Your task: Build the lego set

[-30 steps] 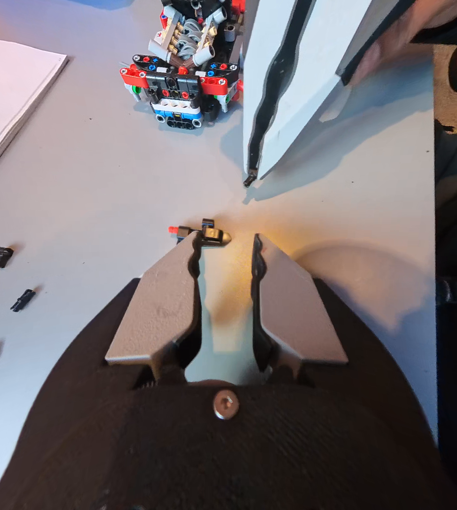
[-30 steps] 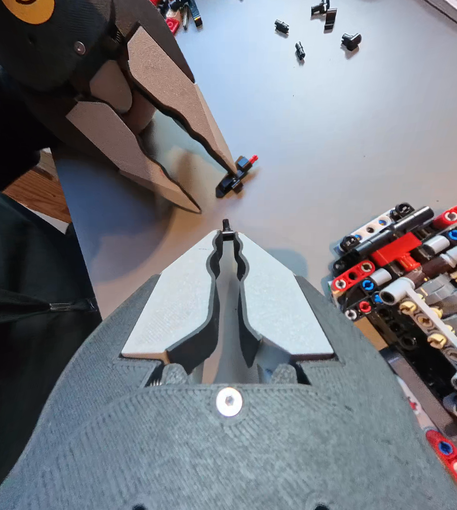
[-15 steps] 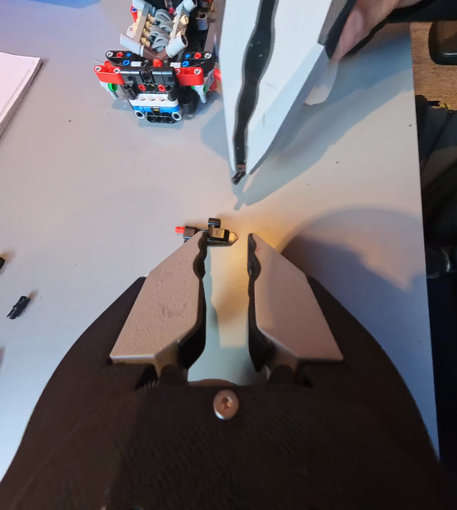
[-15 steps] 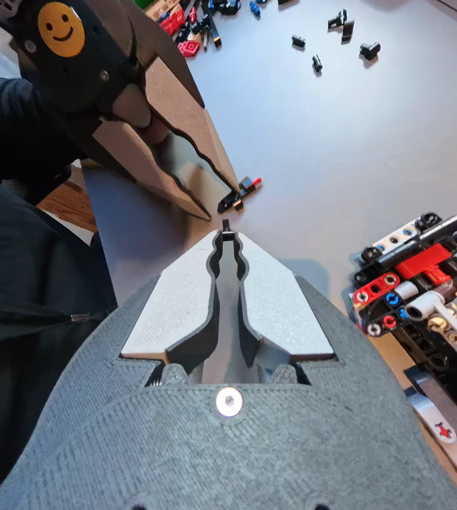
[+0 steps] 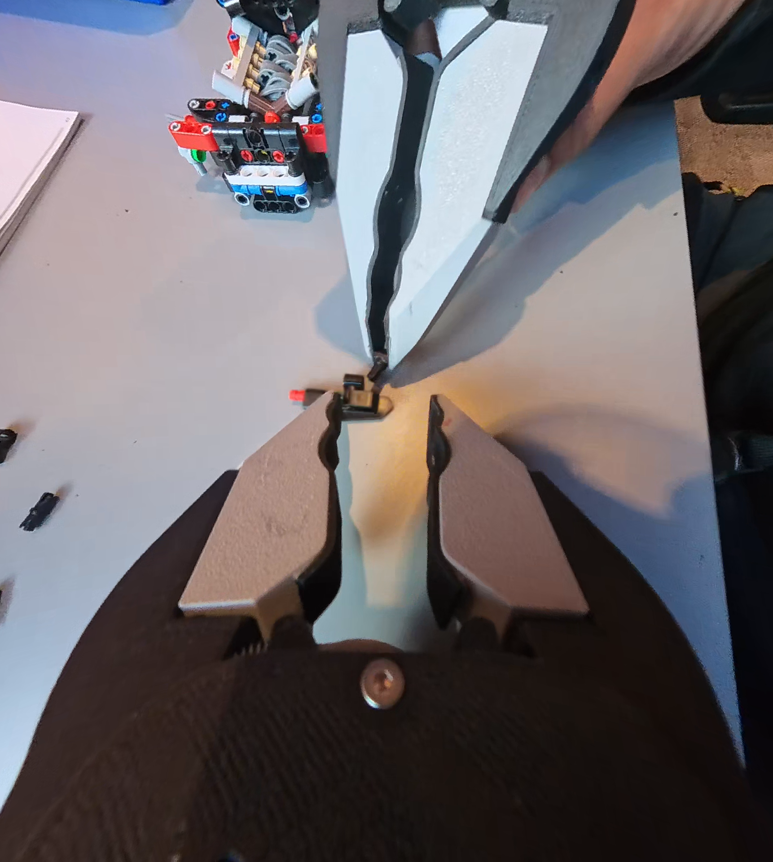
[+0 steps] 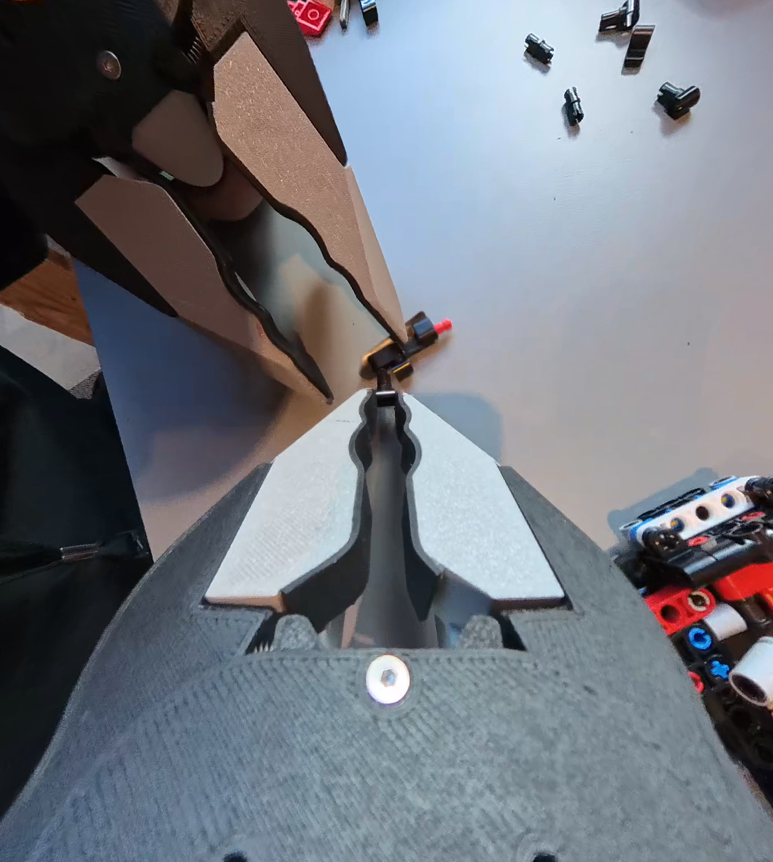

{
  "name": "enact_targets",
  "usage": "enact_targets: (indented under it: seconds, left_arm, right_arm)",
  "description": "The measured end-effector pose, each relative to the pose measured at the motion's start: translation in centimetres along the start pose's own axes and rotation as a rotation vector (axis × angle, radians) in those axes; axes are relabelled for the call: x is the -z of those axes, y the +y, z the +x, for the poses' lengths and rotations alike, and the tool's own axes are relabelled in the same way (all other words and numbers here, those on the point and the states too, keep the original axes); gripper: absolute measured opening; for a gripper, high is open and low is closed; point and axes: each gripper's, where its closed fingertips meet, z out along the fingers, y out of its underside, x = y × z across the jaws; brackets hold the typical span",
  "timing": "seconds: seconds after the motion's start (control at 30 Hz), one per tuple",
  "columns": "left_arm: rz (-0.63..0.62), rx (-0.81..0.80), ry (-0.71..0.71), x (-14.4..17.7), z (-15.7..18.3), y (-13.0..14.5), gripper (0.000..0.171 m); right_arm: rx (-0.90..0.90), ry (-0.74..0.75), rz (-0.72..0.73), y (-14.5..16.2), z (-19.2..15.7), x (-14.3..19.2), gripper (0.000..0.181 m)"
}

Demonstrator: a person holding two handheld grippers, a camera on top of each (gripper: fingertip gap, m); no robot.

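The small black connector piece with a red axle tip [image 5: 359,402] lies flat on the grey tabletop [image 5: 142,303], long axis crosswise to both claws. The right claw [image 6: 383,400], clenched on a short black pin [image 6: 383,383], points its tip at the piece's side, seemingly touching. The left claw [image 5: 382,410], released, braces it with one finger [image 5: 282,503].

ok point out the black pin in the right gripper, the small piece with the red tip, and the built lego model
black pin [image 6: 383,396], right wrist view, its exposed end
small piece with the red tip [image 5: 360,400], left wrist view, black body
built lego model [image 5: 261,154], left wrist view, front face
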Motion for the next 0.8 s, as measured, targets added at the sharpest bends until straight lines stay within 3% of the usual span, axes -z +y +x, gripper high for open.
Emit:
enact_targets:
  seconds: [0.17, 0.37, 0.53, 0.8]
  left_arm:
    - [0.000, 0.013, 0.014, 0.1, 0.0, 0.1, 0.033]
    - [0.025, 0.018, 0.009, 0.4, -0.2, -0.1, 0.034]
    - [0.023, -0.104, -0.051, 0.8, -0.4, 0.1, 0.006]
    - [0.035, -0.357, -0.159, 0.6, 0.2, -0.4, 0.003]
  right_arm:
    - [-0.008, -0.030, 0.039, -1.2, -0.3, 0.1, 0.004]
    - [0.041, -0.007, -0.024, -0.8, -0.2, -1.0, 0.004]
    - [-0.031, -0.069, 0.012, -0.8, -0.3, -0.1, 0.004]
    - [-0.174, -0.225, -0.013, -0.1, -1.1, 0.2, 0.004]
